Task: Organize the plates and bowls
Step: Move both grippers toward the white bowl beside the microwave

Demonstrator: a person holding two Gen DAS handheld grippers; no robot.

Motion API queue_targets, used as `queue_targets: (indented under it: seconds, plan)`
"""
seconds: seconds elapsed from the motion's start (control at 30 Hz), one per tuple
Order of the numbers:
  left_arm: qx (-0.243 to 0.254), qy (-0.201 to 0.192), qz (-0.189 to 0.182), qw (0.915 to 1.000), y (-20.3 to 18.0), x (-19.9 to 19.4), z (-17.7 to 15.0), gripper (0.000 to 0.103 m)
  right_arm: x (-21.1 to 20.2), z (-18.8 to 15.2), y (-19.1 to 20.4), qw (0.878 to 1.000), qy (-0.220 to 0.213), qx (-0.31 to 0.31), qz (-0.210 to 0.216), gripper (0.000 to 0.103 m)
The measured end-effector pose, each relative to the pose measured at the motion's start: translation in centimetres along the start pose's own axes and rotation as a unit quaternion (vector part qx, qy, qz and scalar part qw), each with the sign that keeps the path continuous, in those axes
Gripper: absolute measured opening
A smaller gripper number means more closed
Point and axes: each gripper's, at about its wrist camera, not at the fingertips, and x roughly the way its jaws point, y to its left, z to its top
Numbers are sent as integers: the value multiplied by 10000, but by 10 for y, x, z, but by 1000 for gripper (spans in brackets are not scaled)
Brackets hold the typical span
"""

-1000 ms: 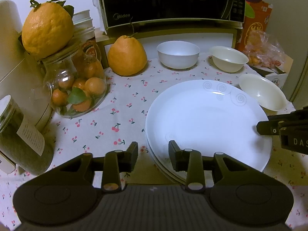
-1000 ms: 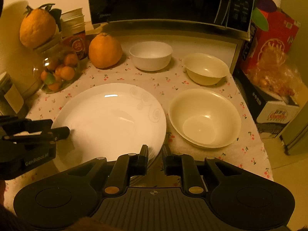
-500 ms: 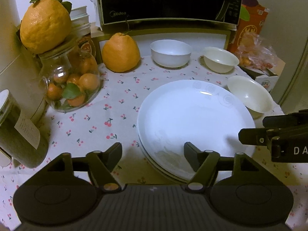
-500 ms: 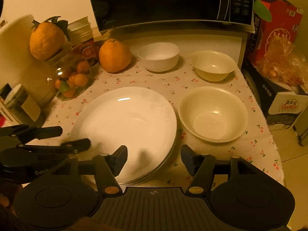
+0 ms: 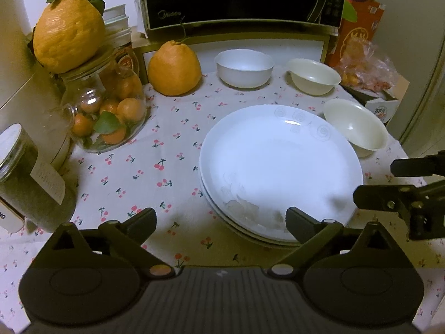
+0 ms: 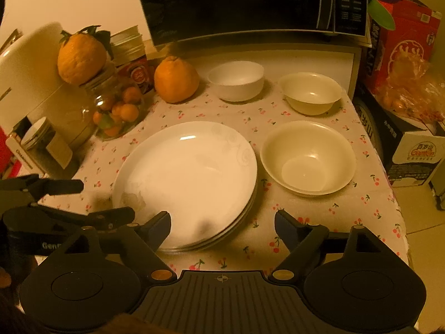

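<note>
Landmark: stack of plates [image 5: 281, 167] [image 6: 189, 178], on the cherry-print tablecloth [image 5: 133, 167] [image 6: 319, 211].
Dark jar [image 5: 25, 178]: left of the plates, at the table edge; cylindrical, paper label.
Glass jar [image 5: 108, 111] [image 6: 116, 111]: left and behind the plates; clear, rounded, filled with small oranges; a large bumpy orange fruit [image 5: 69, 41] sits on its lid.
Loose orange fruit [image 5: 174, 68] [image 6: 176, 79]: behind the plates, on the cloth; knobbed top, rough skin.
Left gripper [image 5: 221, 221] [image 6: 107, 201]: fingers wide apart, gripping nothing; its right finger overlaps the near rim of the plates.
Plates: round, shallow, glossy white, faint swirl pattern near the rim; at least two stacked.
White bowl [image 5: 244, 68] [image 6: 235, 80]: behind the plates; deep, matte.
Microwave [image 5: 244, 0]: behind the bowls; black, glossy door.
Small cream bowl [image 5: 314, 76] [image 6: 310, 93]: right and behind the plates; flared rim.
Large cream bowl [image 5: 356, 128] [image 6: 308, 157]: just right of the plates; smooth, wide.
Right gripper [image 6: 222, 225] [image 5: 374, 182]: fingers wide apart, gripping nothing; left finger over the near plate rim.
Red box [image 6: 400, 39]: far right of the plates; printed cardboard.
</note>
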Motion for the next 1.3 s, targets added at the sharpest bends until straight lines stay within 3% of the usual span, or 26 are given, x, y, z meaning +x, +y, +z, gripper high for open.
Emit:
queue_targets:
  seconds: [0.33, 0.57, 0.83, 1.3]
  plan:
    - [-136, 142, -116, 9997, -4, -6, -1, 102, -17, -10, -16, 9994, 65, 218, 243, 88]
    - [73, -162, 24, 9998, -11, -16, 9, 103, -37, -1, -40, 9979, -156, 560, 299, 89]
    - [-565, 14, -316, 9979, 4, -6, 36, 103, -38, 29, -78, 9875, -304, 1438, 562, 91]
    - [-1009, 109, -267, 9945, 17, 27, 103, 103, 4, 104, -104, 9694, -465, 2230, 915, 91]
